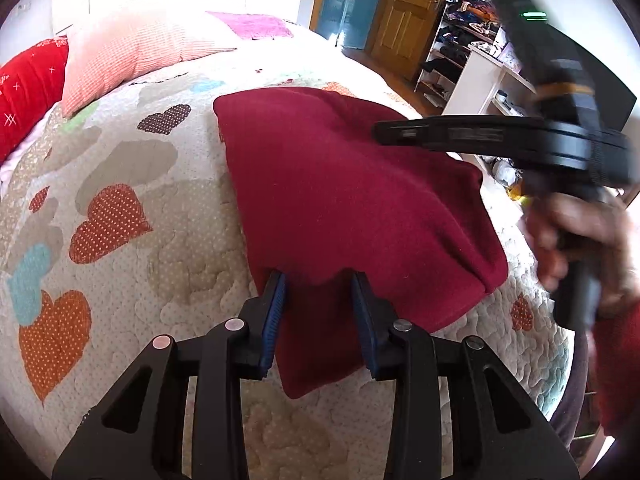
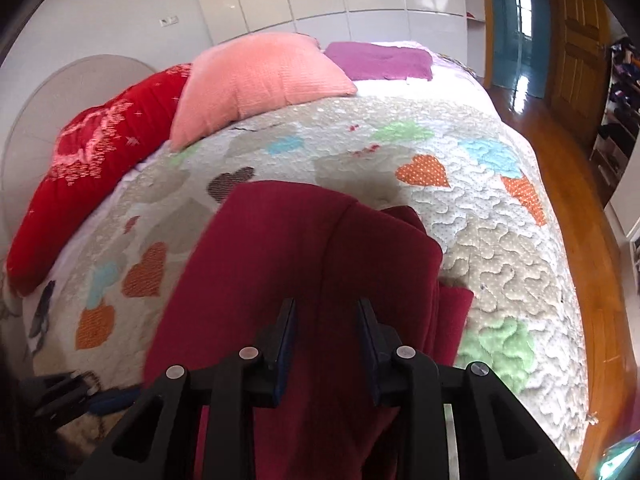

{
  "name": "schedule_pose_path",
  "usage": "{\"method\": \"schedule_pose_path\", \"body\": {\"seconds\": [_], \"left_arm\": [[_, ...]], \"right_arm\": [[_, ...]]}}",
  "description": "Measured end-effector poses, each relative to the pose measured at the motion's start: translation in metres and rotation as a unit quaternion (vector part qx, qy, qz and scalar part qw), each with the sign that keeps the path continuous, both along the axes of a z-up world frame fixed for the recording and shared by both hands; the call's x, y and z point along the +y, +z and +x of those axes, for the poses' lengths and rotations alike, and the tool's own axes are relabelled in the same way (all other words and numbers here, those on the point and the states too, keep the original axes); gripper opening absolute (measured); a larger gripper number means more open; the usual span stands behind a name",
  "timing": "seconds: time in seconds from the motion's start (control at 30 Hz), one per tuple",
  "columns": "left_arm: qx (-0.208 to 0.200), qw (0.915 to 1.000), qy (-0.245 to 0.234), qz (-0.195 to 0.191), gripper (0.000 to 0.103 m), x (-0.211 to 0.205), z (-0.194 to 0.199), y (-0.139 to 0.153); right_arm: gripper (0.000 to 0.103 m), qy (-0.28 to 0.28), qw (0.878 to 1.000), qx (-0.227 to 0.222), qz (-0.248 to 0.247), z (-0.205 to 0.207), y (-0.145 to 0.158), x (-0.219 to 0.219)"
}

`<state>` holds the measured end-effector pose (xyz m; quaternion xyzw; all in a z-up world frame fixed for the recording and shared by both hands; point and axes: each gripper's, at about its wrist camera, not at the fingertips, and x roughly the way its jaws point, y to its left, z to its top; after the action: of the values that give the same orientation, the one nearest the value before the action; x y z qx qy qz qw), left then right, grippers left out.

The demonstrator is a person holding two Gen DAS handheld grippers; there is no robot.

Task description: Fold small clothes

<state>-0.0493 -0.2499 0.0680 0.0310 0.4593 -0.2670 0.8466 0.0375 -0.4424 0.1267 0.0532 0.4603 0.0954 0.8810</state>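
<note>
A dark red garment [image 1: 344, 200] lies folded on a bed [image 1: 168, 216] covered by a heart-patterned quilt; the left gripper [image 1: 318, 296] sits at its near edge, jaws parted with cloth between them, not pinched; the right gripper [image 2: 326, 324] hovers above the same garment, jaws apart and empty; a pink pillow [image 2: 256, 80] and red pillow [image 2: 92, 168] rest at the head.

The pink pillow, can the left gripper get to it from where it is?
Probably, with a long stretch. The left gripper stands open at the dark red cloth's near edge, while the pink pillow lies far up the quilt. Nothing blocks the way.
</note>
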Motion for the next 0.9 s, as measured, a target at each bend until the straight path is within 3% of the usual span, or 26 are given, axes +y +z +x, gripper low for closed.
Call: {"method": "schedule_pose_path", "body": {"seconds": [0.13, 0.23, 0.37, 0.47, 0.53, 0.57, 0.6, 0.73, 0.8, 0.9], "left_arm": [[-0.001, 1.0, 0.003, 0.003, 0.033, 0.0, -0.002, -0.001], [-0.002, 1.0, 0.003, 0.006, 0.034, -0.002, -0.003, -0.001], [-0.004, 0.9997, 0.006, 0.022, 0.034, -0.004, -0.007, 0.001], [0.001, 0.9999, 0.01, -0.002, 0.034, 0.007, -0.008, 0.011], [0.001, 0.9996, 0.023, -0.018, 0.043, 0.015, -0.004, 0.018], [0.001, 0.9994, 0.026, -0.022, 0.059, 0.017, -0.002, 0.019], [0.001, 0.999, 0.032, -0.031, 0.068, 0.019, 0.002, 0.022], [0.014, 0.9972, 0.05, -0.054, 0.068, 0.023, 0.015, 0.025], [0.023, 0.9961, 0.062, -0.059, 0.068, 0.024, 0.021, 0.023], [0.028, 0.9958, 0.074, -0.047, 0.068, 0.02, 0.031, 0.018]], "right_arm": [[0.029, 0.02, 1.0, 0.001, -0.002, -0.044, 0.01, 0.0], [0.03, 0.013, 0.999, 0.021, -0.046, -0.06, -0.015, 0.0], [0.033, -0.007, 1.0, 0.017, -0.018, -0.066, -0.023, -0.009], [0.04, -0.014, 1.0, -0.001, 0.007, -0.075, -0.01, -0.012], [0.049, -0.018, 1.0, -0.011, 0.018, -0.081, -0.003, -0.015], [0.05, -0.026, 0.999, -0.015, 0.019, -0.084, 0.0, -0.016], [0.05, -0.035, 0.999, -0.017, 0.021, -0.086, 0.002, -0.019], [0.053, -0.061, 0.997, -0.016, 0.034, -0.084, 0.002, -0.033], [0.07, -0.075, 0.996, -0.013, 0.045, -0.081, -0.001, -0.042], [0.072, -0.084, 0.995, -0.006, 0.05, -0.075, -0.007, -0.048]]}}
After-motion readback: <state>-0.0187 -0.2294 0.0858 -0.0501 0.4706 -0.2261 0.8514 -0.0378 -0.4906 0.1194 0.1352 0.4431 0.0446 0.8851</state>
